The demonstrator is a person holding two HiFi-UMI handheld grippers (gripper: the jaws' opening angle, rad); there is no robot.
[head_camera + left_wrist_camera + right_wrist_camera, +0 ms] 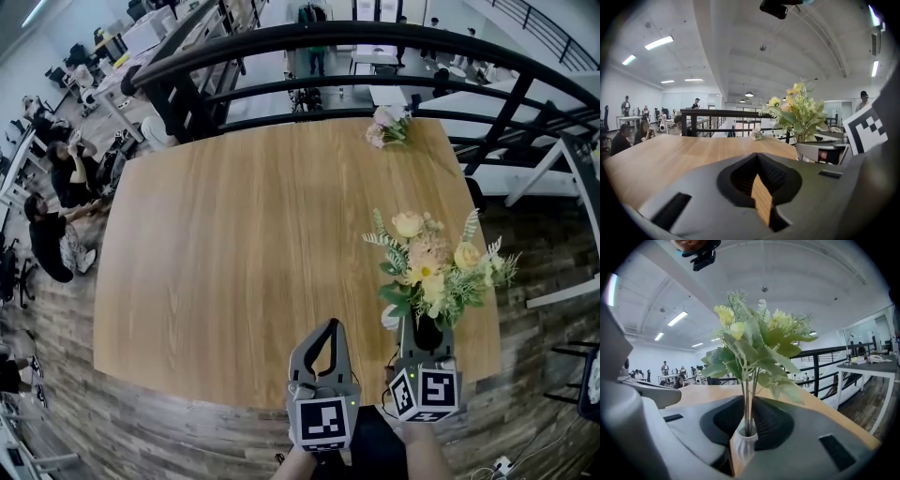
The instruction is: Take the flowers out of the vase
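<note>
Right tool: your right tool (747, 427) is pinching the white ribbed vase (742, 444) low on its body, one jaw on each side.
Left tool: your left tool (329, 328) is pressed together at the tips and holds nothing; only a sliver of wood shows through the gap behind them.
Flowers: the flowers (433, 267) are in the vase, at the near right part of the worktop (244, 244), close to its edge.
Long axis: the stems (748, 399) rise straight up out of the vase neck, so the bunch stands upright with its heads fanning out above your right tool.
Direction from the free tool: the bunch lies just to the right of your left tool and above it; the two tools sit side by side, near each other.
Nearer hand: your right tool is taken up with the vase, so your left is the one free to reach the stems.
Next move, as I judge it: spread the left tool, come in from the left below the leaves, close on the stems and lift along their upright line.
Risk: a sideways pull would likely tip the vase in your right tool's hold.
Also on the worktop: a small bunch (387, 127) lies at the far edge, well apart.
</note>
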